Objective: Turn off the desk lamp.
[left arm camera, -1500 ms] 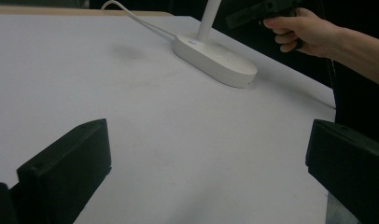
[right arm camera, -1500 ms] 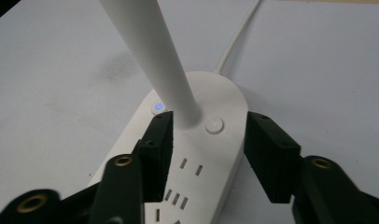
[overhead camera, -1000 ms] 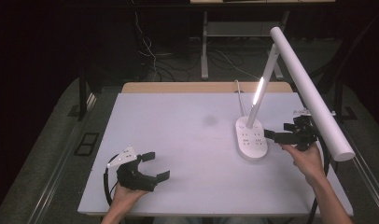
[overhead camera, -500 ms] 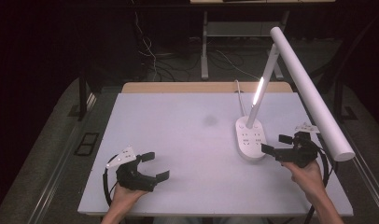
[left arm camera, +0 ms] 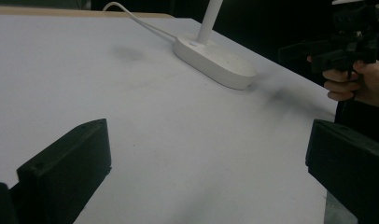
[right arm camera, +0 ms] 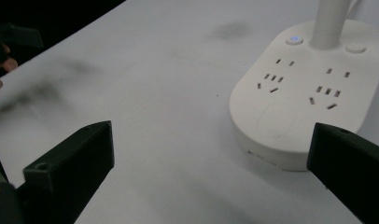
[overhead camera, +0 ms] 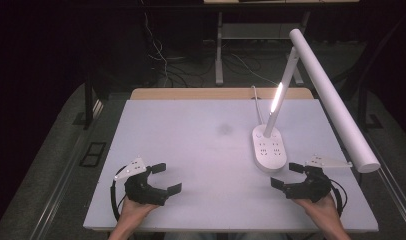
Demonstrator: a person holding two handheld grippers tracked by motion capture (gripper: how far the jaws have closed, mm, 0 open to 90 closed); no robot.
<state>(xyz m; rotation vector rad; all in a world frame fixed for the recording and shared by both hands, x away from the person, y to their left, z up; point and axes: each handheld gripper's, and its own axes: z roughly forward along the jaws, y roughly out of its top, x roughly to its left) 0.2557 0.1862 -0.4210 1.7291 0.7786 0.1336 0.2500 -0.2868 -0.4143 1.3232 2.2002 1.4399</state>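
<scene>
Desk lamp with socket base on a white table [overhead camera: 191, 130], two hand-held grippers at rest. Places are given from the lamp base.

Left gripper [overhead camera: 167, 178]: well to the left of the lamp base and nearer the person, low over the table's front edge, held in the person's left hand [overhead camera: 133, 209]. Its two black jaws stand wide apart with nothing between them; in the left gripper view only bare tabletop lies in the gap. A grey three-cornered plate sits on top of it.

Lamp base [overhead camera: 268, 149]: a white, oblong, round-ended block lying flat on the right half of the table. Its top carries two groups of plug sockets, a small lit button [right arm camera: 294, 39] at the far end beside the stem, and a plain round button on the stem's other side. A faint oval outline marks the near end. A white stem [overhead camera: 273, 107] rises from the far end, tilted, with a bright strip glowing along it. A long white tubular lamp head [overhead camera: 331, 97] slants from the stem's top out over the table's right edge. A white cable [left arm camera: 141, 21] runs from behind the base toward the table's far edge.

Right gripper [overhead camera: 286, 176]: just right of and nearer than the base, close to its near end but not touching, held in the right hand [overhead camera: 321, 207]. Its jaws are spread wide, empty; in the right gripper view the base's near end lies between them, farther off.
</scene>
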